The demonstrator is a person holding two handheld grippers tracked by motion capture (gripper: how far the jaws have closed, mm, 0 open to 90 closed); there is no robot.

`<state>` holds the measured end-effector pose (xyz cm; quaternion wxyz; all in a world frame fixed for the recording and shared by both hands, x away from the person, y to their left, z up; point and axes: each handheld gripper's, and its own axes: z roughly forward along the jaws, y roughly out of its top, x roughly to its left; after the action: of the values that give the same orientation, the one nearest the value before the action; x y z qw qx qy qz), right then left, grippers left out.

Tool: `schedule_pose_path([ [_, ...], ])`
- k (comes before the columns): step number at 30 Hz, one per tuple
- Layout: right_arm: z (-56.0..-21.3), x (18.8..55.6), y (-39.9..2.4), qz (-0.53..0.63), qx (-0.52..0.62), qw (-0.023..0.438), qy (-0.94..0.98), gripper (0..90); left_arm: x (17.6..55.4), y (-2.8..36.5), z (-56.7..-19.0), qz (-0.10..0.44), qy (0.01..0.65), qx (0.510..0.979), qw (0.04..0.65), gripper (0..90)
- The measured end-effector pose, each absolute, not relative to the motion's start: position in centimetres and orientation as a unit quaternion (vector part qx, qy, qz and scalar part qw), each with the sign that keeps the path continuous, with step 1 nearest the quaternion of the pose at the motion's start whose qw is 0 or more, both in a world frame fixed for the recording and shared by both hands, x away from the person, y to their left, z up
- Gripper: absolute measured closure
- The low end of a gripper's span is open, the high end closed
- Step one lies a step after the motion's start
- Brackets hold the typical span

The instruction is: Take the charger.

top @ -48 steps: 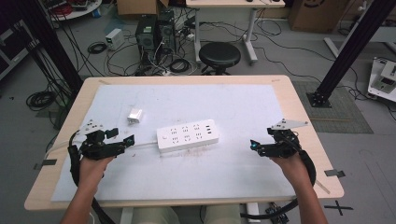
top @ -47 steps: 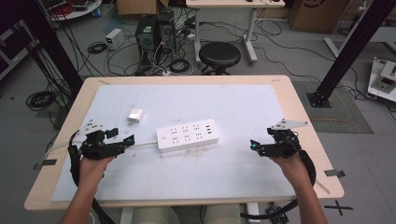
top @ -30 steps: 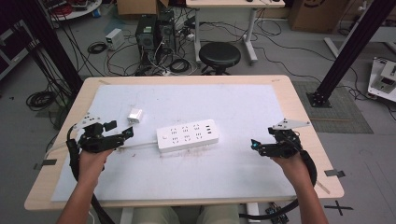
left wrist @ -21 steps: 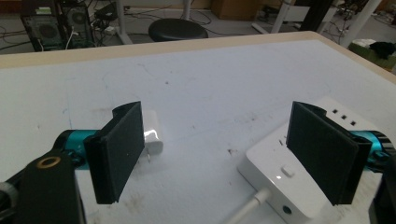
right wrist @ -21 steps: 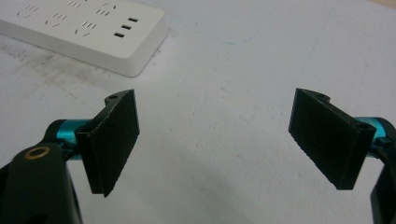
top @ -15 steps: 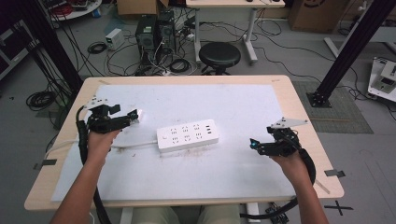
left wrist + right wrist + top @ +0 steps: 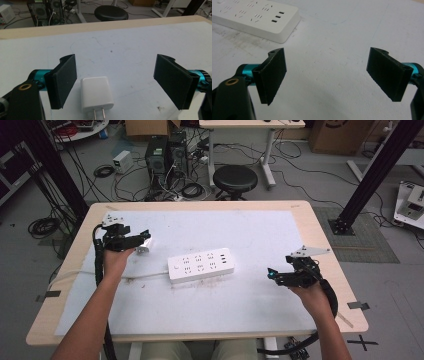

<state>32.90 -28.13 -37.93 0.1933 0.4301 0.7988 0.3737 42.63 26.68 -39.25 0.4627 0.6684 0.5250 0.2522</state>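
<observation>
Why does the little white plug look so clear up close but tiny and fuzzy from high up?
Left gripper view: the small white two-pronged charger plug lies close to the camera, sharp, with soft even light. High view: it is far off, small and slightly blurred beside the left gripper; no strong glare on the pale table mat.

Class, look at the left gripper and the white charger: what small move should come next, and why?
Probably close the left gripper on the charger. Its jaws stand wide open, with the charger lying flat between them, nearer one jaw, prongs toward the camera.
</observation>
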Motion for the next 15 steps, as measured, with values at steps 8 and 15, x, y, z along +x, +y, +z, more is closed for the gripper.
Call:
schedule_pose_path([
  [8,-38.1,33.1,-28.2,0.372,0.432,0.192,0.799,16.3,44.1,26.9,-42.0,0.234,0.552,0.674,0.431,18.8],
  [15,-38.3,33.3,-28.1,0.369,0.436,0.189,0.799,16.4,45.0,26.7,-43.6,0.216,0.562,0.694,0.395,18.8],
])
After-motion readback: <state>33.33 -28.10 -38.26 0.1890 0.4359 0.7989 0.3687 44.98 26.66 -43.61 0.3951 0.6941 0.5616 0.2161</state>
